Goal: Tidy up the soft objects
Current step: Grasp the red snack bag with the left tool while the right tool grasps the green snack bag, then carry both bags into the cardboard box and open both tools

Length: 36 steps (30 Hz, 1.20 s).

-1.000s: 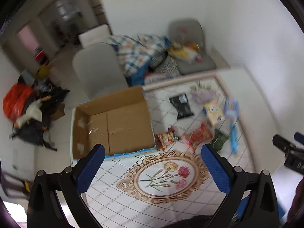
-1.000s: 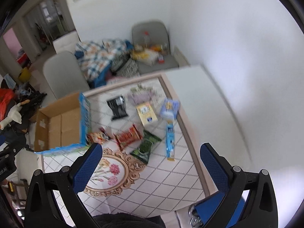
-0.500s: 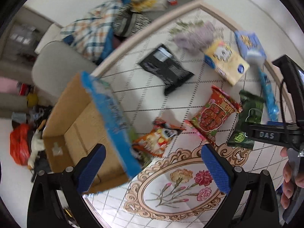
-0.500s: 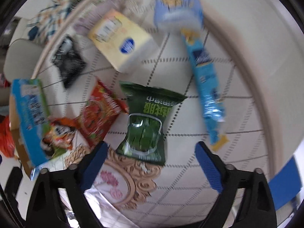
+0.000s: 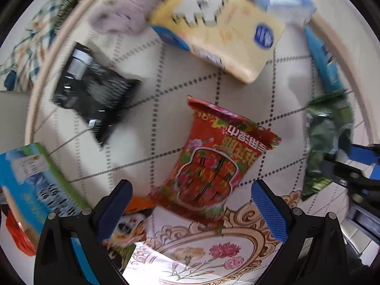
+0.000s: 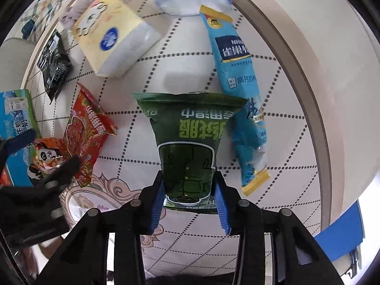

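Green snack bag [image 6: 187, 147] is pinched at its near end by the right hand-held gripper [image 6: 190, 204]; left hand-held gripper [image 5: 191, 211] hangs spread wide over the red snack bag [image 5: 213, 166].

Your right gripper [image 6: 190, 204] straddles the near end of the seaweed pouch [image 6: 190, 137] on the table [image 6: 133, 116]. Milk powder stick [image 6: 239, 83] just right of it, by the right edge. Tissue pack [image 6: 111, 38] behind-left; chili snack bag [image 6: 87, 133] left.
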Each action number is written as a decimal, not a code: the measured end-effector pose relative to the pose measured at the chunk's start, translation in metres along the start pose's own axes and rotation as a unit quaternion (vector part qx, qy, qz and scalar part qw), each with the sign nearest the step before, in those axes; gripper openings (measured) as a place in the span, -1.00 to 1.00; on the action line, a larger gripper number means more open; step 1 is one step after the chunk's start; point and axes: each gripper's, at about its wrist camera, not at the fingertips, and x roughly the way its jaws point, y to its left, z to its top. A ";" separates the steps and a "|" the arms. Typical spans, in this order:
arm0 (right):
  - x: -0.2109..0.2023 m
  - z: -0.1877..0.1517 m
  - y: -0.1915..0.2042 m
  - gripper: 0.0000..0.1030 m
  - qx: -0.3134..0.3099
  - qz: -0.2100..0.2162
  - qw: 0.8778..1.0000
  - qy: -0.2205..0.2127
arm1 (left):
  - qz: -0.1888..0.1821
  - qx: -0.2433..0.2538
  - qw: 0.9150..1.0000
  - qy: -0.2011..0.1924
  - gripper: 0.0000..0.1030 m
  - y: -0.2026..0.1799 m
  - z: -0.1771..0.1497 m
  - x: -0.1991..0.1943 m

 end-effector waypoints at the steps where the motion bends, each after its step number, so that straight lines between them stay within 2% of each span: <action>1: 0.004 -0.001 -0.003 -0.12 0.002 0.002 1.000 0.004 | -0.012 -0.007 1.000 0.009 0.33 0.001 0.002 0.005; 2: 0.006 0.005 -0.003 -0.12 0.003 0.006 1.000 0.005 | -0.021 -0.023 0.999 0.024 0.16 0.004 0.004 0.012; 4: 0.005 0.005 -0.007 -0.12 0.008 0.018 1.000 0.010 | -0.035 -0.064 0.997 0.025 0.11 0.011 0.002 0.012; 5: 0.006 0.004 -0.009 -0.12 0.011 0.022 1.000 0.011 | -0.042 -0.102 0.993 0.038 0.08 0.018 -0.003 0.014; 7: 0.009 0.004 -0.011 -0.14 0.011 0.028 0.999 0.016 | -0.060 -0.169 0.982 0.064 0.07 0.028 -0.013 0.021; 8: 0.012 0.004 -0.010 -0.16 0.008 0.023 1.000 0.017 | -0.085 -0.206 0.972 0.067 0.08 0.033 -0.020 0.024; 10: 0.017 0.005 -0.007 -0.16 -0.002 0.015 1.000 0.014 | -0.107 -0.245 0.962 0.059 0.10 0.038 -0.027 0.030; 13: 0.025 0.006 0.001 -0.15 -0.012 -0.001 1.000 0.009 | -0.118 -0.258 0.958 0.047 0.12 0.040 -0.028 0.032; 17: 0.038 0.007 0.011 -0.16 -0.013 -0.016 1.000 0.010 | -0.116 -0.253 0.960 0.009 -0.07 0.037 -0.028 0.019; 21: 0.029 0.010 0.019 -0.28 -0.024 -0.021 0.999 -0.004 | -0.113 -0.268 0.957 -0.018 -0.12 0.039 -0.039 -0.005; 25: 0.017 -0.004 0.017 -0.29 -0.037 -0.001 0.999 -0.012 | -0.118 -0.287 0.949 -0.051 -0.12 0.042 -0.057 -0.038; 28: -0.006 -0.020 0.028 -0.30 -0.062 0.024 0.998 -0.022 | -0.140 -0.308 0.937 -0.090 -0.12 0.050 -0.079 -0.078; 32: -0.051 -0.038 0.067 -0.30 -0.119 0.062 0.990 -0.037 | -0.151 -0.347 0.913 -0.152 -0.12 0.080 -0.124 -0.130; 36: -0.093 -0.048 0.127 -0.30 -0.193 0.089 0.976 -0.057 | -0.145 -0.387 0.890 -0.193 -0.12 0.147 -0.186 -0.153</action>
